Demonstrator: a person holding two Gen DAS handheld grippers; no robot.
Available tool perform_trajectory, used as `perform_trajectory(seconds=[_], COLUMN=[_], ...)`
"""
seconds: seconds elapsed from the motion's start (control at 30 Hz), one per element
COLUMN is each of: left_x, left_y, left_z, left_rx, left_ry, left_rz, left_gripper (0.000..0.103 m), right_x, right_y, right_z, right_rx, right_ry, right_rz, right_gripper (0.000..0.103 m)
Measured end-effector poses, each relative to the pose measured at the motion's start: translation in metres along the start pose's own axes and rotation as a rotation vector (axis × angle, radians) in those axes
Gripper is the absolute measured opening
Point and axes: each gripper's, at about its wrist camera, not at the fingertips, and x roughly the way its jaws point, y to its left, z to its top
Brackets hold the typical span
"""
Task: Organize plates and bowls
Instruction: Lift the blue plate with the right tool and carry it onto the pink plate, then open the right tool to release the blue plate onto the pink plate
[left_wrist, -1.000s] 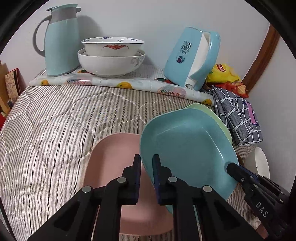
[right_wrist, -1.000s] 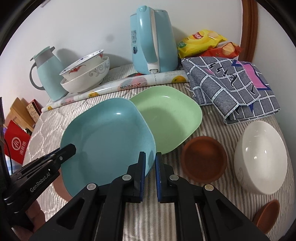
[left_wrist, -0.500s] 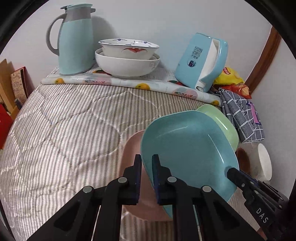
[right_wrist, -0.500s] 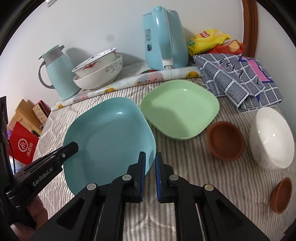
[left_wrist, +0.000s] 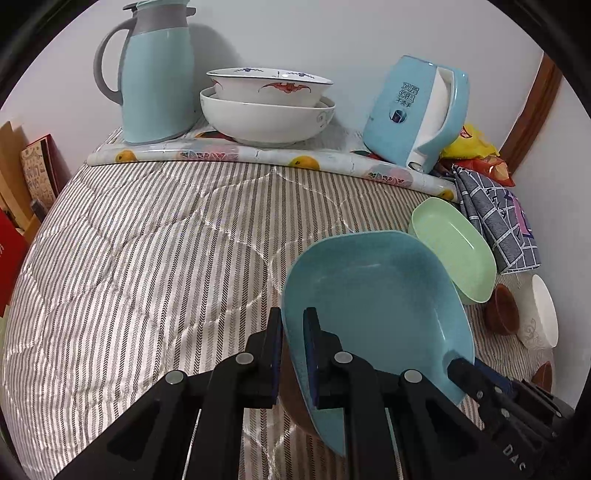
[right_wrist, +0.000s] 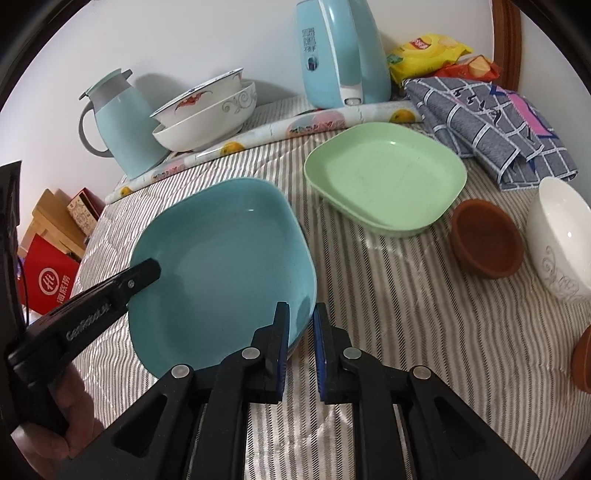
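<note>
Turquoise plastic, in the form of a square plate with rounded corners (right_wrist: 221, 258), is the thing you carry now, with one gripper on each side of it. Your left gripper (left_wrist: 293, 354) is clamped on the plate's near rim, and the plate hangs tilted above the striped quilted cloth (left_wrist: 147, 258). Your right gripper (right_wrist: 301, 350) has just been opening: the plate's edge is between its jaws, but the blue pads (right_wrist: 283, 347) do not seem to press on it any more. I judge the sorting is only partly done. Two white porcelain bowls (left_wrist: 266, 107) are already nested at the back, beside the pale blue thermos jug (left_wrist: 155, 74). The green square plate (right_wrist: 384, 177) lies alone, just beside the blue one and not under it, so the plates are not yet stacked. The brown round saucer (right_wrist: 487, 238) and the white bowl with grey ornament (right_wrist: 561, 236) are also loose, near each other at the right. A brown shape under the blue plate in the left view is mostly hidden; I cannot tell what it is. One more brown dish (right_wrist: 583, 365) is cut off by the frame edge.
</note>
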Motion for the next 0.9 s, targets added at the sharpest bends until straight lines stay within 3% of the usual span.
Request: perform_trajectory(seconds=[0.2, 0.27, 0.4, 0.6, 0.67, 0.9], left_x=[0.005, 0.005, -0.004, -0.014, -0.017, -0.018], left_y=[0.003, 0.002, -0.004, -0.009, -0.011, -0.013], left_z=[0.001, 0.002, 0.001, -0.004, -0.008, -0.027], left_rx=[-0.003, 0.005, 0.039, 0.059, 0.062, 0.075], left_ry=[0.018, 0.026, -0.010, -0.012, -0.011, 0.004], left_rz=[-0.015, -0.026, 0.010, 0.015, 0.023, 0.072], left_gripper=[0.013, 0.030, 0.051, 0.052, 0.052, 0.052], right_x=[-0.001, -0.003, -0.005, -0.018, -0.026, -0.054], right_y=[0.003, 0.005, 0.009, 0.006, 0.003, -0.017], right_z=[-0.004, -0.006, -0.011, -0.019, -0.021, -0.031], right_rx=[0.005, -0.007, -0.024, -0.027, -0.027, -0.007], right_ry=[0.005, 0.001, 0.007, -0.007, -0.022, -0.068], right_rz=[0.012, 0.006, 0.010, 0.016, 0.013, -0.008], right_gripper=[0.018, 0.020, 0.027, 0.035, 0.043, 0.048])
